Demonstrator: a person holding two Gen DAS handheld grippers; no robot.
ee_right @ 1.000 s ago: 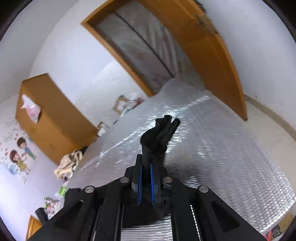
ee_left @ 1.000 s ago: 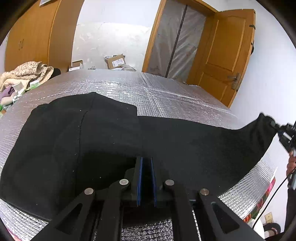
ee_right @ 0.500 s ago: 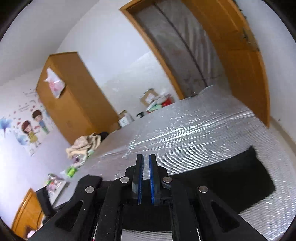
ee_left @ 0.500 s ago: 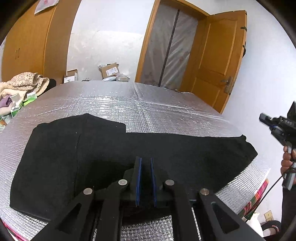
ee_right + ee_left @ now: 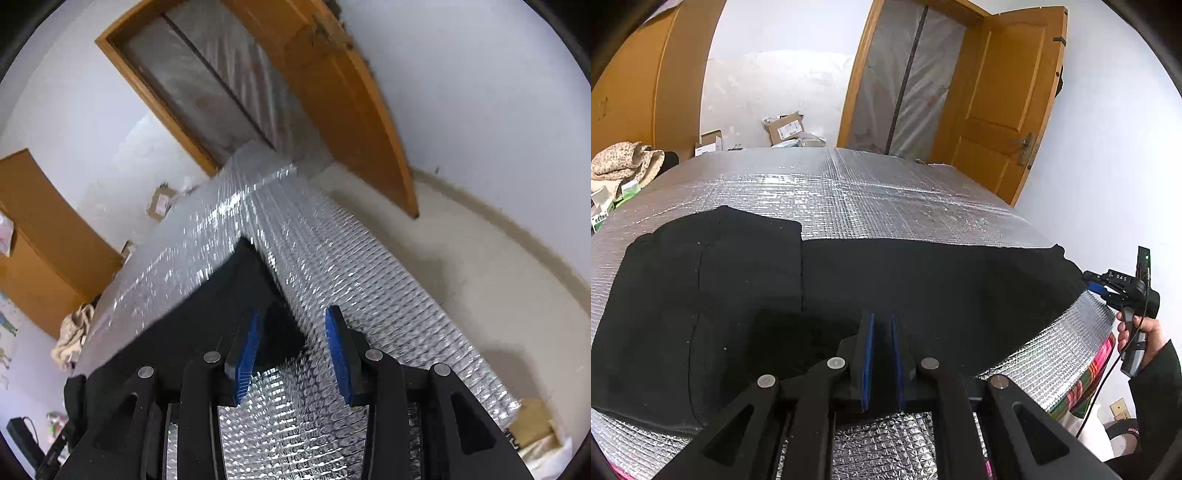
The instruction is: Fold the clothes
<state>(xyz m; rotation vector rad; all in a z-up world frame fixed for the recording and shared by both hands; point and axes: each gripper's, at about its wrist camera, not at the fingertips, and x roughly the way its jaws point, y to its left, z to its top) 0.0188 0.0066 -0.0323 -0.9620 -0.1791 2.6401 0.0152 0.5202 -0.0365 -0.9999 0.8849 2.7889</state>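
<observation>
The left hand-held gripper (image 5: 882, 325) sits low over the near edge of the black garment (image 5: 923, 288). Its blue pads (image 5: 868, 350) stand close together with a narrow gap, and dark cloth fills that gap, so it looks clenched on the garment's near hem, though the black on black makes the pinch hard to read. The garment lies flat and spread wide across the desk (image 5: 868, 199), which is covered in silver bubble-foil. Its left part is doubled over, with a squared flap edge lying on top of the main body. Its right end reaches the desk's right edge.

At that right edge the right hand-held gripper (image 5: 1099, 286) is held in a person's hand (image 5: 1141, 332) just beside the garment's corner. In its own view the right hand-held gripper (image 5: 291, 339) has its jaws opening wide: the blue pads (image 5: 247, 350) stand well apart, and the garment's corner (image 5: 258, 295) lies on the foil between them, pressed by neither pad, so it is released.

Around the desk, a wooden wardrobe (image 5: 635, 85) stands at the far left with a heap of light cloth (image 5: 624, 166) beside it. Cardboard boxes (image 5: 785, 127) rest against the white far wall. To the right is a doorway hung with plastic sheeting (image 5: 912, 85), and its wooden door (image 5: 1008, 110) stands open. A striped cloth (image 5: 1086, 384) shows under the foil at the desk's right side.
</observation>
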